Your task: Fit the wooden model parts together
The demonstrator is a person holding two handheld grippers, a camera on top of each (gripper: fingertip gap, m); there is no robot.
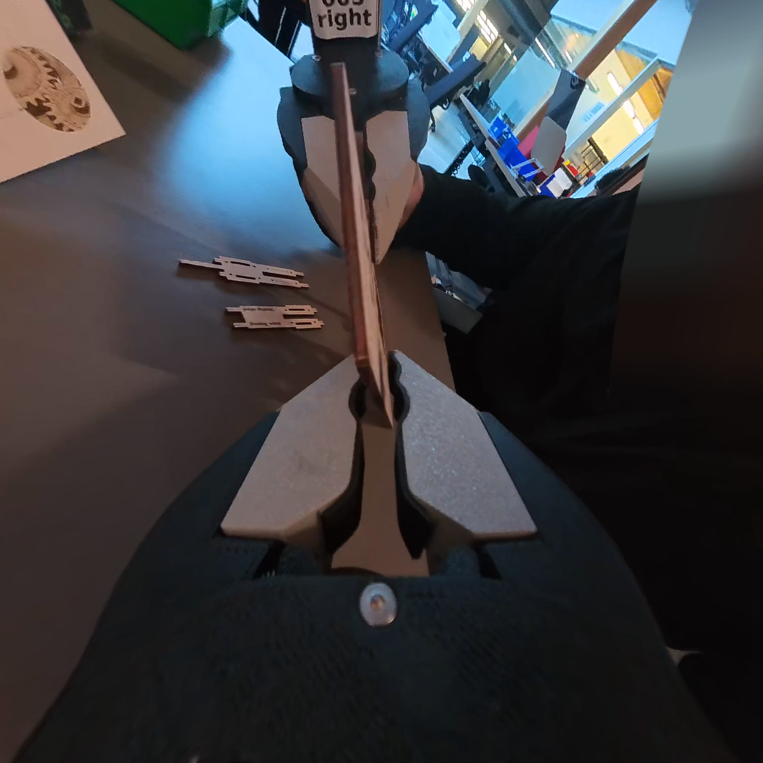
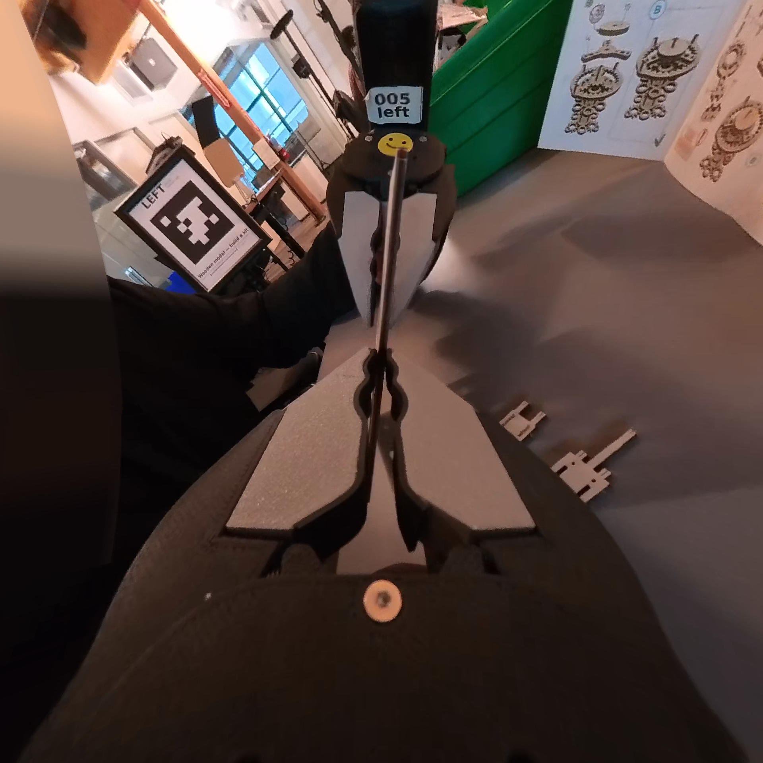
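A thin flat wooden sheet (image 1: 363, 297) is held on edge above the dark table (image 1: 124, 351) between both grippers. My left gripper (image 1: 373, 359) is shut on its near end. My right gripper (image 1: 363, 247) faces it and is shut on the far end. In the right wrist view the sheet (image 2: 380, 334) shows as a thin dark line. There my right gripper (image 2: 380, 355) clamps the near end and my left gripper (image 2: 379, 318) clamps the far end. Two small slotted wooden parts (image 1: 243, 272) (image 1: 274, 318) lie flat on the table to the left of the sheet.
The loose parts also show in the right wrist view (image 2: 522, 423) (image 2: 586, 470). Printed instruction sheets (image 1: 41, 95) (image 2: 619, 74) lie at the table's far side beside a green bin (image 2: 495, 124). A framed marker sign (image 2: 194, 231) stands past the table edge. A dark sleeve (image 1: 495, 231) reaches in. Spacing between my two grippers at the tips: around 5 cm.
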